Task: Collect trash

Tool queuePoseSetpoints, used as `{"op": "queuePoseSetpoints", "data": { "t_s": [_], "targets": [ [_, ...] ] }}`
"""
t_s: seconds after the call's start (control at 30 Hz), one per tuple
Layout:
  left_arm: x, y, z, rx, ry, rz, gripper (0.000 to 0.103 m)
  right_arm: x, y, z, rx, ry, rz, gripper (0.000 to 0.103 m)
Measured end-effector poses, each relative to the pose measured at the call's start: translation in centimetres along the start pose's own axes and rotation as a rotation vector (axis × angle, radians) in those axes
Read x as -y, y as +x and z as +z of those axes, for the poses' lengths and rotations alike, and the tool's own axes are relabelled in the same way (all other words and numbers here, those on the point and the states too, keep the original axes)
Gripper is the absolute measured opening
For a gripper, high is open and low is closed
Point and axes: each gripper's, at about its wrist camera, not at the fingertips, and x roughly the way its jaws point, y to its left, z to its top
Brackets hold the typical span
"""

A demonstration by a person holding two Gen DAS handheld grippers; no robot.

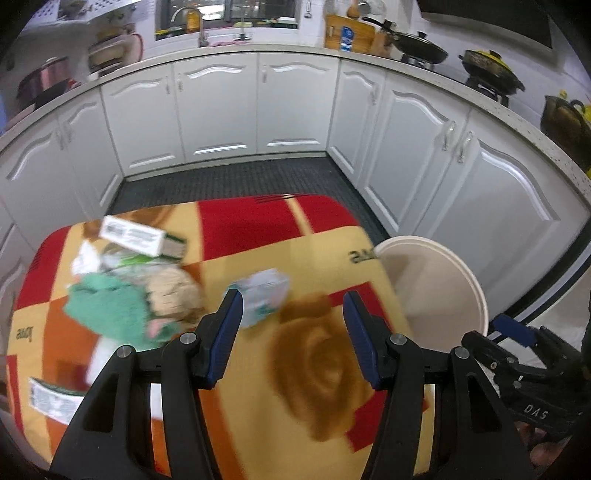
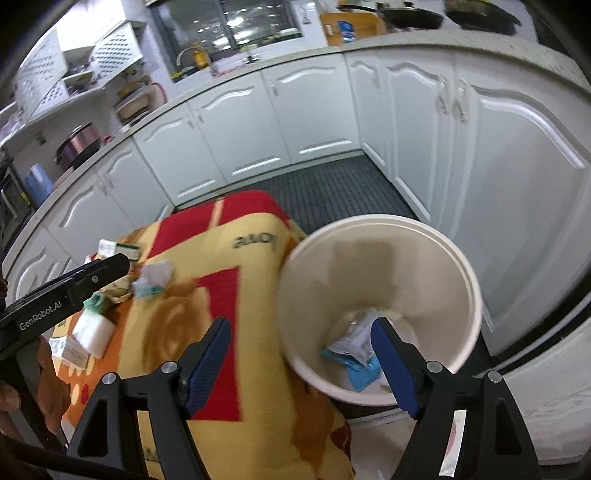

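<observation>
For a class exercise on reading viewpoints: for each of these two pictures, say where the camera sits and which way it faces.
Left wrist: on the left gripper, angled down at the blanket-covered table and trash pile; own open fingers show.
Right wrist: on the right gripper, angled down over the bin; open fingers and hand show.
Shared: table, bin, kitchen cabinets.

Home kitchen, white cabinets [image 1: 221,107], sink faucet [image 1: 188,22], pans on stove [image 1: 421,46]
</observation>
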Motion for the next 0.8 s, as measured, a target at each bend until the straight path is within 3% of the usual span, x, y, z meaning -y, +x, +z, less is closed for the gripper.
{"op": "queuePoseSetpoints", "data": {
  "t_s": [0.4, 0.6, 0.73, 0.8],
  "targets": [
    [-11.3, -2.3, -1.1, -0.055, -0.097, 0.096, 0.058, -7.1, 1.5, -0.1, -0.034, -0.099, 0.095, 0.077],
    [-15.5, -1.5, -1.2, -0.103, -0.193, 0.065, 0.061, -10.3, 4.1, 0.6, -0.062, -0.141, 0.124, 0.077],
    [-16.3, -0.6, -0.7, -0.117, -0.239, 0.021, 0.074, -12.0, 7.0, 1.6, -0.088, -0.143, 0.143, 0.077],
    [-16.5, 0.1, -0.4, -0.121, -0.270, -0.008, 0.074, -12.4, 8.1, 2.2, -0.092, -0.142, 0.142, 0.077]
  ]
}}
